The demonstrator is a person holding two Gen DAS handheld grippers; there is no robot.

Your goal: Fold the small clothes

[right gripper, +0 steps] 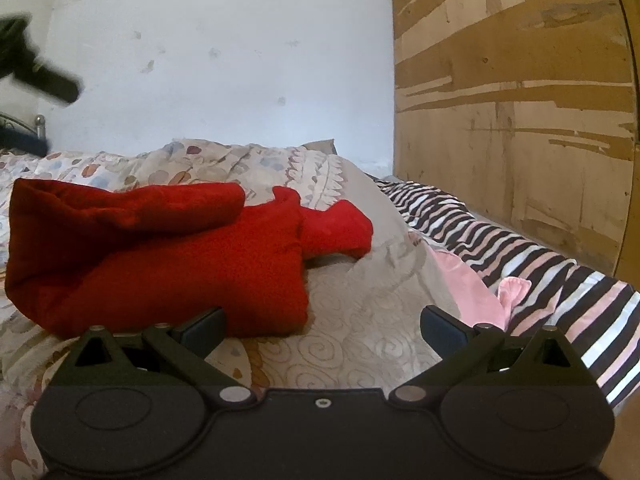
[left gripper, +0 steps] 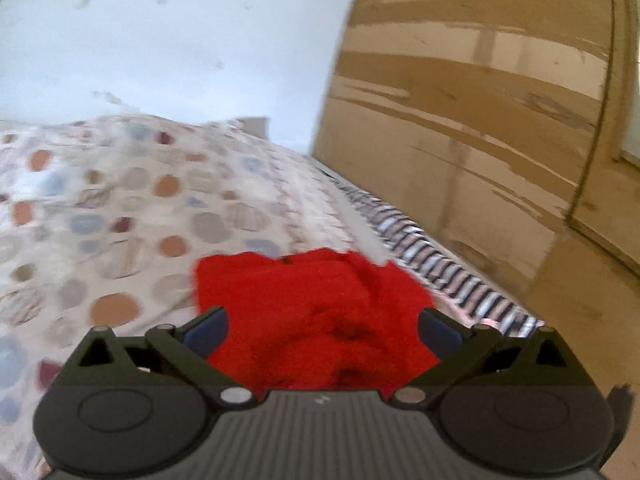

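A small red garment (right gripper: 160, 256) lies bunched and partly folded on the patterned bed cover (right gripper: 360, 320), left of centre in the right wrist view. My right gripper (right gripper: 322, 326) stands open just in front of it; the left fingertip (right gripper: 204, 326) is near the garment's lower right corner and nothing lies between the fingers. In the left wrist view the same red garment (left gripper: 312, 304) fills the space under my left gripper (left gripper: 322, 330), whose jaws stand wide open with the pads clear of the cloth. A blurred black part of the left gripper (right gripper: 44, 76) shows at the far upper left.
A tall wooden wardrobe (right gripper: 520, 120) stands along the right side of the bed. A black, white and pink striped cloth (right gripper: 520, 256) and a pink garment (right gripper: 472, 292) lie at the bed's right edge. A white wall (right gripper: 220, 60) is behind. The spotted bed cover (left gripper: 120, 200) stretches left.
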